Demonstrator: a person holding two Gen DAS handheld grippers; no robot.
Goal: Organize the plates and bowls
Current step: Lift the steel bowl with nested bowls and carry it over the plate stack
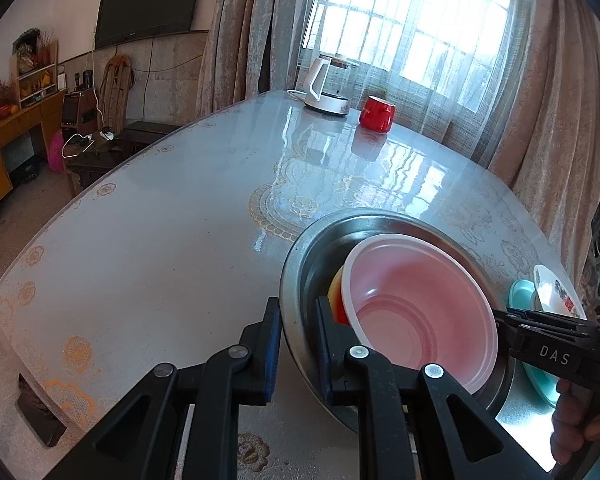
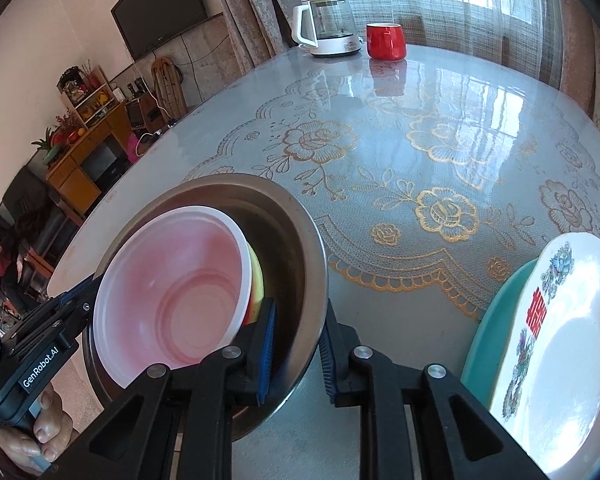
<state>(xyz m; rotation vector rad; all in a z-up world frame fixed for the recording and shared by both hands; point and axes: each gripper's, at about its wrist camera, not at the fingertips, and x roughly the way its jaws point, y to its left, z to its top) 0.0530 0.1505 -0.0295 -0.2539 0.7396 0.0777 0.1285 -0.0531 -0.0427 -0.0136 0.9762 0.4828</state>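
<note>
On the glass-topped table (image 2: pixel 440 92), the metal basin (image 1: pixel 300 256) holds a pink bowl (image 1: pixel 416 304) nested over a yellow one (image 2: pixel 257 280), with the painted plate (image 2: pixel 572 340) stacked on a teal plate (image 2: pixel 496 312) just beside. The left gripper (image 1: pixel 298 344) and right gripper (image 2: pixel 299 344) each straddle the basin's rim from opposite sides; whether they clamp it, I cannot tell. Well apart at the far edge stand a kettle (image 2: pixel 328 26) and a red mug (image 2: pixel 385 41).
</note>
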